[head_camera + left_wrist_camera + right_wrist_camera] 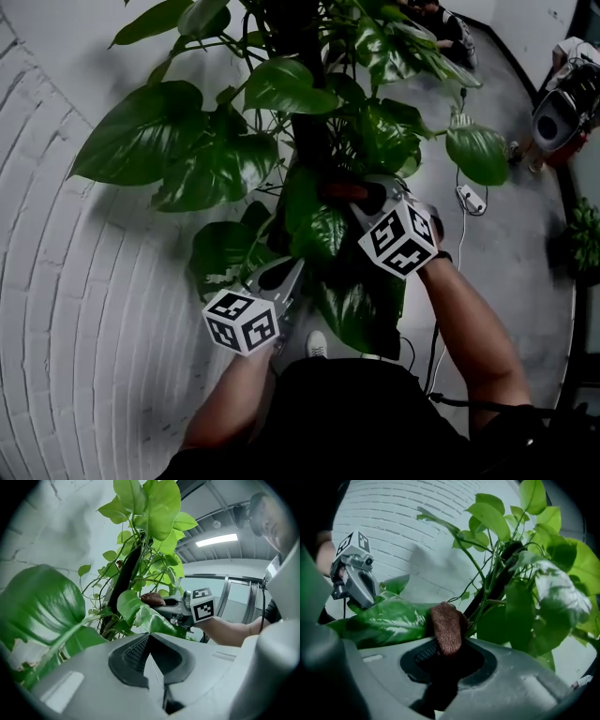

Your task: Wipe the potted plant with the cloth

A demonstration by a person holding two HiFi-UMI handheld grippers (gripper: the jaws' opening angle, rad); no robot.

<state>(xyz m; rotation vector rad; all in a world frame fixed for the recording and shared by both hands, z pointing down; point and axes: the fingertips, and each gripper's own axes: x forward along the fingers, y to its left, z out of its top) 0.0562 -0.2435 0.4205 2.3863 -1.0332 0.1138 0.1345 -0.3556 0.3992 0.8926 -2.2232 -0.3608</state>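
Black-and-white square markers are the only print on show, on the left cube (pixel 242 322) and the right cube (pixel 401 239), low in the middle of the head view. The count is two grippers, one potted plant (pixel 216 169) and one cloth (pixel 446 627).

Your right gripper (pixel 445 656) has its jaws clamped on that brown cloth. The cloth stands up out of the jaws at the centre of the right gripper view and presses against a broad variegated leaf (pixel 384 620) running off to the left. Your left gripper (pixel 151 651) has its jaws brought together with nothing showing between them, and it sits just below the foliage. The plant fills the upper middle of the head view, against a white brick wall (pixel 75 281).
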